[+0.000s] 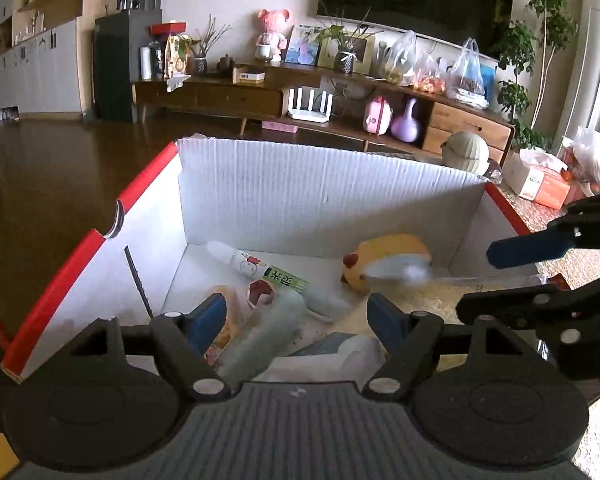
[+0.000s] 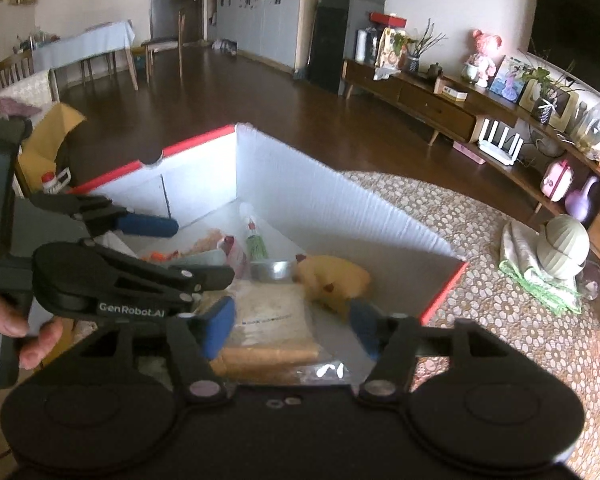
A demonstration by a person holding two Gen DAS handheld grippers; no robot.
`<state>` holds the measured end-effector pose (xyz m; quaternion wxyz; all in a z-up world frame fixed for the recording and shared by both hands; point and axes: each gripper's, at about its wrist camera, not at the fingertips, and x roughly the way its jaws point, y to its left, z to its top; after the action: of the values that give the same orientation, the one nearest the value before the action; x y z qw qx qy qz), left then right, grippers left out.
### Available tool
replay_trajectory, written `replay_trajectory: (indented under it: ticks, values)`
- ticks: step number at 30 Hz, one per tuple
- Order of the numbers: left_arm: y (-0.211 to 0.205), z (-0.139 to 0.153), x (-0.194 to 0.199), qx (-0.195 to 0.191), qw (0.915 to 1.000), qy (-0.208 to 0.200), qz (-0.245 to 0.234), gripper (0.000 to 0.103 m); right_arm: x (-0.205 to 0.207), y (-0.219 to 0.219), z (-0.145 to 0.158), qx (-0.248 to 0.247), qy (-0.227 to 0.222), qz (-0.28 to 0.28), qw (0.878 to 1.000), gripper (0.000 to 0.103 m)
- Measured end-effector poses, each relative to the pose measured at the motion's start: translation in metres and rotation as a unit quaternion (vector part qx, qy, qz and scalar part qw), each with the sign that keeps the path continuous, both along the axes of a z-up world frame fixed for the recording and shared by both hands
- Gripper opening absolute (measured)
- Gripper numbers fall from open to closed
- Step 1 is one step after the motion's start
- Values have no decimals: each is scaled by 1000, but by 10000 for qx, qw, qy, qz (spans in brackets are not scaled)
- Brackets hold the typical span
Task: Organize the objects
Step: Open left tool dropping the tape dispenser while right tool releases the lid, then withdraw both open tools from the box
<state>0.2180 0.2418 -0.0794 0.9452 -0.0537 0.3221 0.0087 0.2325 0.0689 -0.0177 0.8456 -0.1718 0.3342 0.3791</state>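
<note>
A white box with red rims (image 1: 140, 192) (image 2: 196, 140) holds several items: a yellow plush toy (image 1: 384, 258) (image 2: 336, 280), a white tube with a green label (image 1: 260, 270) (image 2: 254, 240), a silver tin (image 2: 272, 270) and a pale green object (image 1: 268, 328). My left gripper (image 1: 296, 320) (image 2: 202, 250) hangs open inside the box over the pale green object, pads clear of it. My right gripper (image 2: 292, 328) (image 1: 480, 280) is open above a clear bag of beige contents (image 2: 272, 320) (image 1: 428, 300) lying in the box's near corner; the pads stand apart from it.
The box stands on a patterned tablecloth (image 2: 480, 280). A ribbed pale round container (image 2: 564, 248) and a tissue box (image 1: 540, 184) sit to the right. A red-capped bottle (image 2: 50, 182) and a yellow carton (image 2: 48, 136) are on the left. A hand (image 2: 32, 332) grips the left tool.
</note>
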Motion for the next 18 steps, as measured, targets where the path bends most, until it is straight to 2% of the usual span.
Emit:
replay_trajectory:
  ticks: [16,18]
  values:
    - [-11,23,-19,-14,9996,-267,-9,78,-25,-26,33,377,-157,-122,9991,79]
    - [-13,28,-23,-47,9995,-305,-26,82,-30,-32,38,453,-195,-164,9986,80]
